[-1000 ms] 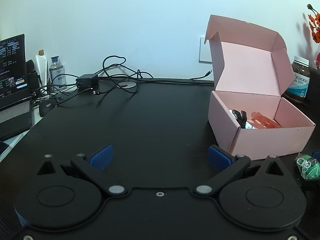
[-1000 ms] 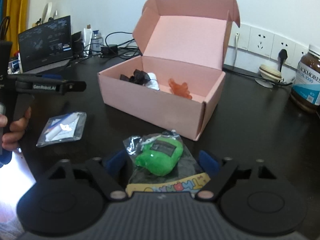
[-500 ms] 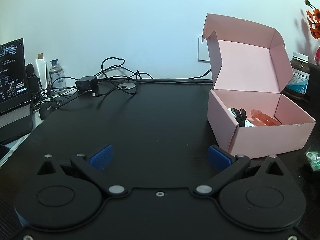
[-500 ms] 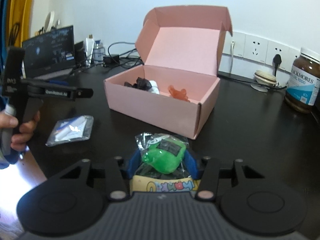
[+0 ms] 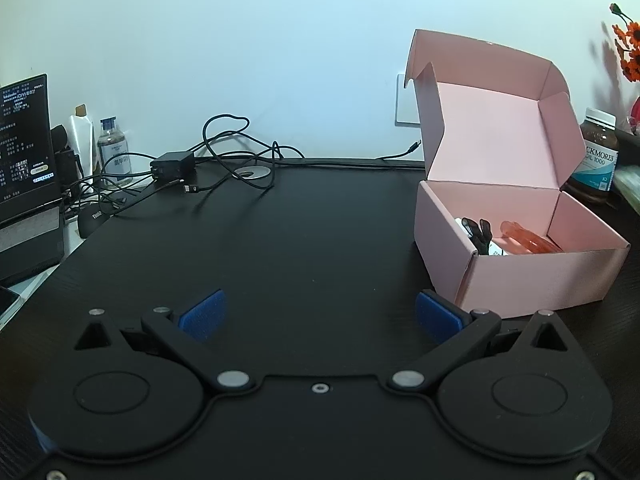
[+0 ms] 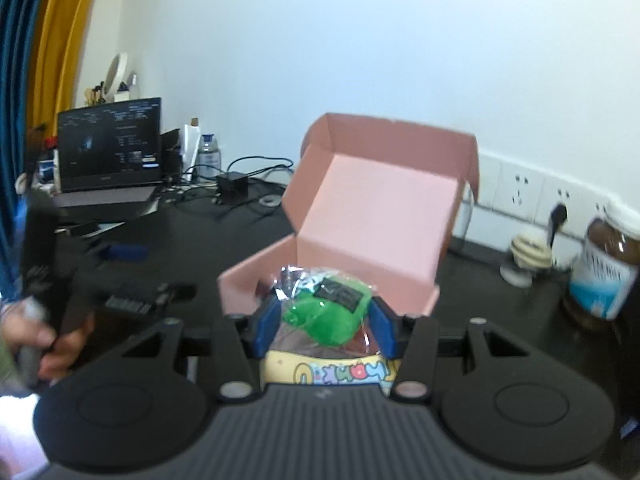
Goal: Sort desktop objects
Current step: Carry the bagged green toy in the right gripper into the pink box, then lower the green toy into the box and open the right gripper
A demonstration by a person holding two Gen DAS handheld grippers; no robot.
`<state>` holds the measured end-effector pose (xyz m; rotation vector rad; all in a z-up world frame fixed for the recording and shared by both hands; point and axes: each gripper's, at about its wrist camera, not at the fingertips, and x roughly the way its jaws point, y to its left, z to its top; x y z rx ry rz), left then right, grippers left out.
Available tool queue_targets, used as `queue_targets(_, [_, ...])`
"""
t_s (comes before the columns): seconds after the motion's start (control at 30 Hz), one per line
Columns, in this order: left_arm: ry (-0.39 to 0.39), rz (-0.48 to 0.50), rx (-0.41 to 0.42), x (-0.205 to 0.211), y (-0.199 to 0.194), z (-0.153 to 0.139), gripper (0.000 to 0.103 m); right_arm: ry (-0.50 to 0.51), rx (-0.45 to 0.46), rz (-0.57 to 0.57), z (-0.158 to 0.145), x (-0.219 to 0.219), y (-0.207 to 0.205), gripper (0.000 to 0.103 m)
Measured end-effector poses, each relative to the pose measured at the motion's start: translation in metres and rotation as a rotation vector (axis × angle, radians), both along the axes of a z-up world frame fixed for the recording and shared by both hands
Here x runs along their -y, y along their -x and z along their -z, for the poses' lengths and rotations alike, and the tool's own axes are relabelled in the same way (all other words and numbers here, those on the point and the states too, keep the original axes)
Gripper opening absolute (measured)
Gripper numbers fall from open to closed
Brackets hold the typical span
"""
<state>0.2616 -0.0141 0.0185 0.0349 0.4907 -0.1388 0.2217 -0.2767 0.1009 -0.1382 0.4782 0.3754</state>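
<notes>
1. Sitting clamped between the blue pads of the right gripper (image 6: 326, 322), a green toy in a clear wrapper (image 6: 326, 312) is off the counter, with a yellow printed card at its near end.
2. Just beyond it stands the pink box (image 6: 332, 276), its lid raised; the toy appears to hang over the box's near wall, though the blur makes this hard to confirm.
3. Inside the box, the left wrist view shows a black clip-like item (image 5: 478, 232) beside an orange translucent piece (image 5: 528, 240).
4. The left gripper (image 5: 320, 314) hovers low over the black counter (image 5: 300, 240) with its jaws wide apart and nothing between them; the box lies just beyond its right pad.
5. A hand (image 6: 44, 340) grips that tool's handle at the left of the right wrist view.
6. Farther off, a brown supplement jar (image 5: 596, 158) stands right of the box, tangled cables with a black adapter (image 5: 172, 164) lie at the far left, and a laptop (image 6: 108, 148) sits beyond them.
</notes>
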Motion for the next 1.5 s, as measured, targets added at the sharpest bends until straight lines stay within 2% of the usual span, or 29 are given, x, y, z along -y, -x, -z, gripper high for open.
queue_targets(0.1, [0.005, 0.000, -0.002, -0.001, 0.000, 0.000, 0.103, 0.013, -0.025, 0.000, -0.003, -0.010, -0.034, 0.048])
queue_targets(0.2, [0.010, 0.001, -0.004, -0.002, -0.001, 0.000, 0.103, 0.004, -0.086, 0.016, 0.006, -0.022, -0.068, 0.048])
queue_targets(0.37, [0.017, 0.002, -0.006, -0.003, -0.001, 0.000, 0.103, 0.012, -0.151, 0.032, 0.022, -0.037, -0.099, 0.048])
queue_targets(0.57, [0.023, 0.006, -0.003, -0.004, -0.001, 0.000, 0.103, 0.007, -0.264, 0.055, 0.036, -0.045, -0.116, 0.048])
queue_targets(1.03, [0.018, 0.009, 0.003, -0.003, 0.000, 0.000, 0.103, -0.001, -0.288, 0.101, 0.052, -0.041, -0.129, 0.049])
queue_targets(1.2, [0.020, 0.008, 0.002, -0.003, 0.000, 0.000, 0.103, -0.066, -0.313, 0.097, 0.045, -0.034, -0.130, 0.074])
queue_targets(1.27, [0.018, 0.009, 0.001, -0.002, 0.000, 0.000, 0.103, -0.051, -0.302, 0.072, 0.041, -0.034, -0.125, 0.075])
queue_targets(1.43, [0.014, 0.011, 0.003, -0.002, 0.000, 0.000, 0.103, -0.054, -0.291, 0.027, 0.026, -0.028, -0.114, 0.071])
queue_targets(1.5, [0.016, 0.010, 0.003, -0.002, 0.000, 0.000, 0.103, -0.060, -0.288, 0.012, 0.019, -0.024, -0.109, 0.050])
